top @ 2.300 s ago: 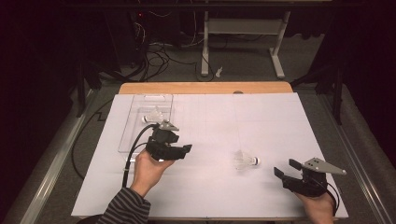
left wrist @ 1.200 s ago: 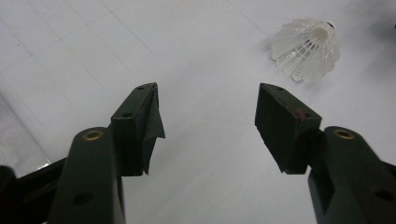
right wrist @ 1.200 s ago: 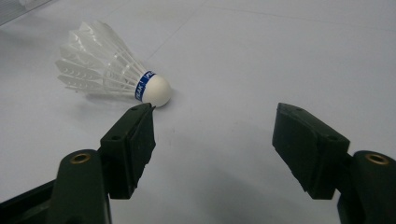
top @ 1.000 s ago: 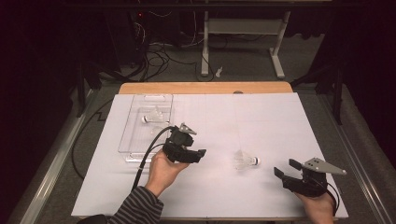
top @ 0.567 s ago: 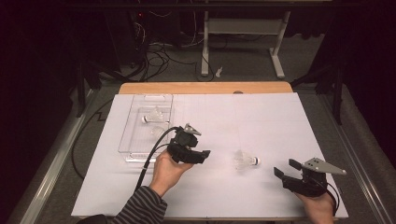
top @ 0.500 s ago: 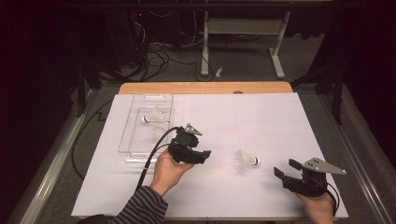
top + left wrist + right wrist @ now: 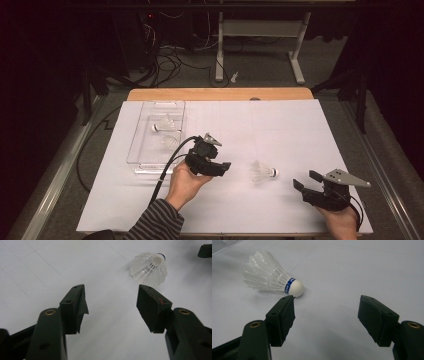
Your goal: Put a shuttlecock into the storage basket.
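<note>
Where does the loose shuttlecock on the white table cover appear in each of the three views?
High view: shuttlecock lies right of centre, between both grippers.
Left gripper view: upper right, beyond the open jaws.
Right gripper view: upper left, cork toward the left jaw.
Shared landmark: its blue band.

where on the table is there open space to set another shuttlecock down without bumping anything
The widest bare patch of the white sheet lies right of the clear tray, beyond the loose shuttlecock, out to the right edge. The near left corner is also bare. It is crowded between the left gripper and right gripper, and inside the tray, which holds two shuttlecocks.
</note>
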The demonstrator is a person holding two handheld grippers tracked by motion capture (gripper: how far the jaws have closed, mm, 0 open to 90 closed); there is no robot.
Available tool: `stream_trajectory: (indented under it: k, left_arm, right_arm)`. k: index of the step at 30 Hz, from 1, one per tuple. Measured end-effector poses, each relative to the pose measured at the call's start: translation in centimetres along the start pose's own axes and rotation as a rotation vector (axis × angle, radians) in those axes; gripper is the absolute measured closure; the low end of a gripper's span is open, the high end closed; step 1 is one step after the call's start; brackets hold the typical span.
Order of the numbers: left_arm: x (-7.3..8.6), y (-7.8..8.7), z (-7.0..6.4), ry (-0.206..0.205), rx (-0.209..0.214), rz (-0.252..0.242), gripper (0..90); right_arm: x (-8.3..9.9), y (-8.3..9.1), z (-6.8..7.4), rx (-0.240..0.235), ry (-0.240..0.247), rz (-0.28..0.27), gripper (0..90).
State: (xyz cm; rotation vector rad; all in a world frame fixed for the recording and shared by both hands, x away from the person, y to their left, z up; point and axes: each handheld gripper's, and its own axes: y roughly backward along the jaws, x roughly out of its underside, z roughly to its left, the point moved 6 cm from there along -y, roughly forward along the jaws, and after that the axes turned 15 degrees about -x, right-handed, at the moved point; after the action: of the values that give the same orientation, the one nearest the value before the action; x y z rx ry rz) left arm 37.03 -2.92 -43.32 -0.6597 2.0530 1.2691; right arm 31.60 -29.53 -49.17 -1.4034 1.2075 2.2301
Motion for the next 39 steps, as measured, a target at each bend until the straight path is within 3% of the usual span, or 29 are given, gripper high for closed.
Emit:
stream_trajectory:
  k: [39]
  left_arm:
    - [0.9,-1.1,-2.6,-0.041,0.045,0.043,41.2]
  right_arm:
    - [0.0,0.0,0.0,-0.001,0.0,0.0,30.5]
